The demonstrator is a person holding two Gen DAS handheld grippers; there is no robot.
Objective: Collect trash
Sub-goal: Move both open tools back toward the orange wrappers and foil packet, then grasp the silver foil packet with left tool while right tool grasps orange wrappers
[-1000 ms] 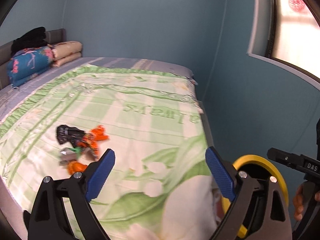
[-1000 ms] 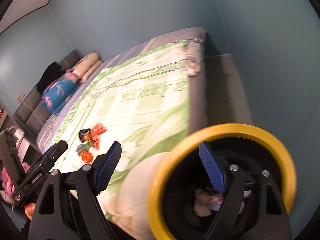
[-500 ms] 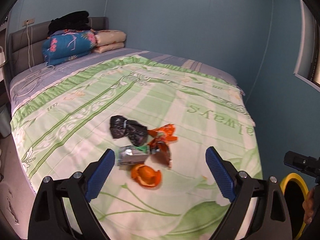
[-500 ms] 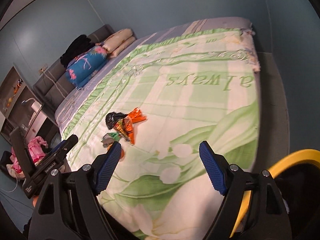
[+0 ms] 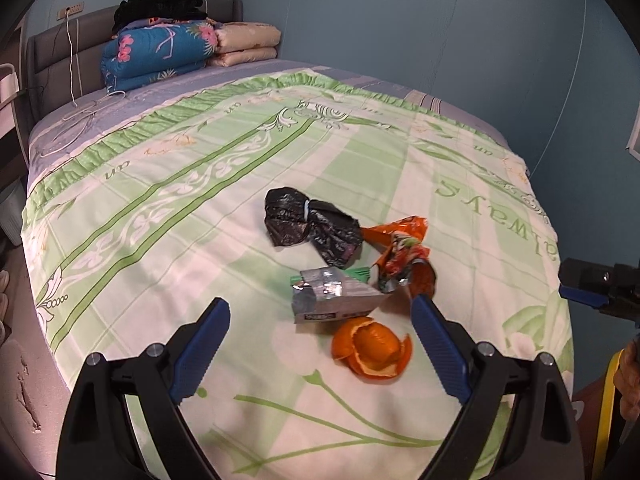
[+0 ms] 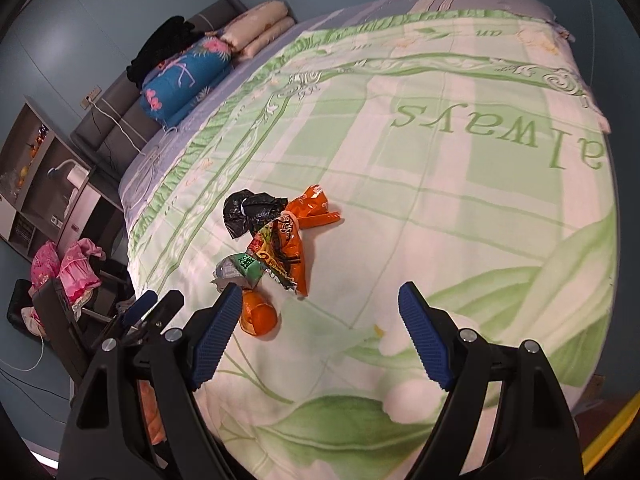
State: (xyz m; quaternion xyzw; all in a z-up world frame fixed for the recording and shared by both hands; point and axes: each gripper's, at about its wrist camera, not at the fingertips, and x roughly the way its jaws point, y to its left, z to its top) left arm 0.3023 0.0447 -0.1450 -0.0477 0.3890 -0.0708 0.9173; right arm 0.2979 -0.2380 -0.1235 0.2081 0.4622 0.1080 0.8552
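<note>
A small heap of trash lies on the green and white bedspread [image 5: 200, 184]: a crumpled black plastic bag [image 5: 312, 228], an orange snack wrapper [image 5: 404, 252], a flattened silver and green carton [image 5: 334, 296] and an orange peel [image 5: 372, 346]. My left gripper [image 5: 320, 340] is open and empty, hovering just in front of the peel and carton. In the right wrist view the same bag [image 6: 250, 212], wrapper [image 6: 286, 248], carton [image 6: 240, 270] and peel [image 6: 258, 314] lie to the left of my right gripper [image 6: 320, 336], which is open and empty above the bedspread [image 6: 440, 184].
Folded blankets [image 5: 160, 52] and black clothes are stacked at the grey headboard [image 5: 52, 44]. A yellow-rimmed bin [image 6: 612, 436] shows at the bed's near corner, also in the left wrist view [image 5: 604, 412]. Shelves and pink clothes [image 6: 68, 268] stand beside the bed.
Both grippers have swung from the yellow-rimmed bin toward the bed. The trash heap is now closer and more central in front of the left gripper. Both stay open.
</note>
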